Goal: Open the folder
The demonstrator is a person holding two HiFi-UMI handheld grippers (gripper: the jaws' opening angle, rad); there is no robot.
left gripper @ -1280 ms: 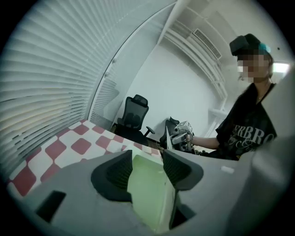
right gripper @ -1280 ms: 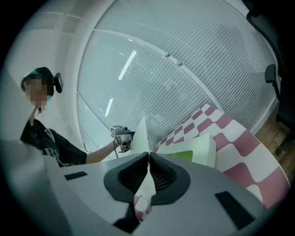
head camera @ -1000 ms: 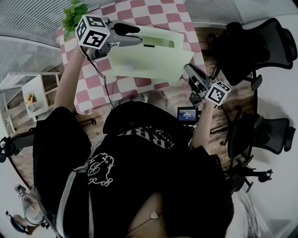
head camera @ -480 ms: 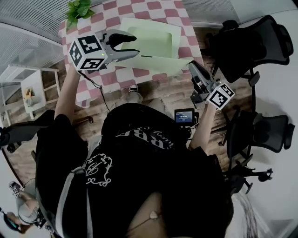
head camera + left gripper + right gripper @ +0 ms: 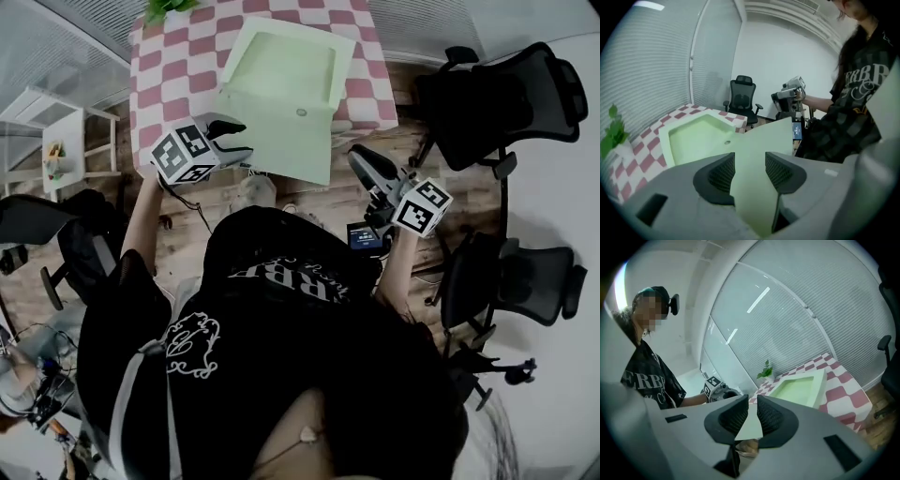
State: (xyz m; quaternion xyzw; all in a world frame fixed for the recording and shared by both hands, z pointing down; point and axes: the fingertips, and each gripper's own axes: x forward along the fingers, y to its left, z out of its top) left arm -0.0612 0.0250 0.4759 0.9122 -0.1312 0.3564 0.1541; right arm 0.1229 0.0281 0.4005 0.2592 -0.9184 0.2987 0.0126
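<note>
The light green folder (image 5: 281, 61) lies open on the pink checked table (image 5: 169, 66). Its cover (image 5: 286, 136) is swung toward me and reaches past the table's near edge. My right gripper (image 5: 356, 159) is shut on the cover's right corner, and a pale green sliver shows between its pads (image 5: 750, 417). At the cover's left edge my left gripper (image 5: 232, 139) stands open. In the left gripper view the cover (image 5: 754, 150) runs on beyond the spread jaws (image 5: 746, 173), and the pads do not press on it. The folder's tray (image 5: 799, 385) shows further off.
A potted plant (image 5: 169, 7) stands at the table's far edge. Black office chairs (image 5: 506, 103) (image 5: 525, 277) are on the right, and a white shelf unit (image 5: 66, 150) is on the left. A small device with a lit screen (image 5: 361, 236) hangs near my right arm.
Both grippers have drawn back toward me. The cover came along with the right gripper, swinging from over the tray to lying open past the table's near edge.
</note>
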